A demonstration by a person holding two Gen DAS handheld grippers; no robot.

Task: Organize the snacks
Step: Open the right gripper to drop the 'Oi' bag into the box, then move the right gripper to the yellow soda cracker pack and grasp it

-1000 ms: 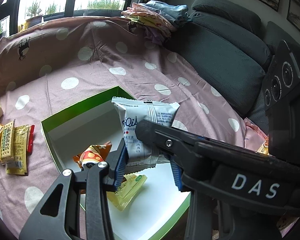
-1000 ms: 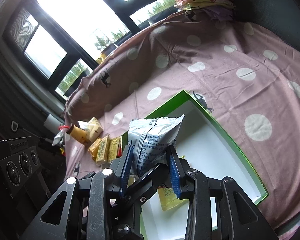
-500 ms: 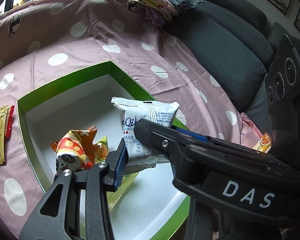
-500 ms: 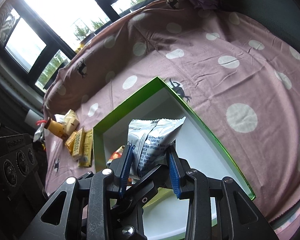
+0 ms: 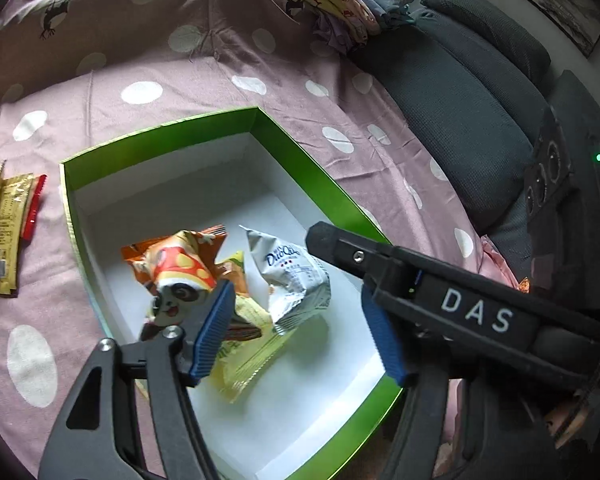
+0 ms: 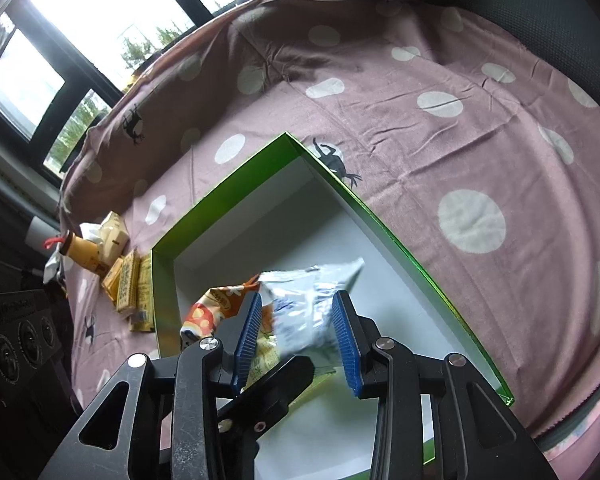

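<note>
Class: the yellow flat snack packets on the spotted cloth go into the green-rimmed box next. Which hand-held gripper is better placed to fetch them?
Left. The left hand-held gripper has just been opening its jaws, nothing pinched, and the yellow flat snack packets lie on its side of the green-rimmed box.

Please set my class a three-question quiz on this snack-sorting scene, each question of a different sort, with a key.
1. True or false: the green box is empty.
2. The yellow sachets lie: A in the box; B on the dotted cloth beside it; C on the grey cushions.
3. Which packet in the box shows a cartoon face?
Key: 1 false, it holds packets, among them a silver-white packet. 2 B. 3 the orange packet.
</note>
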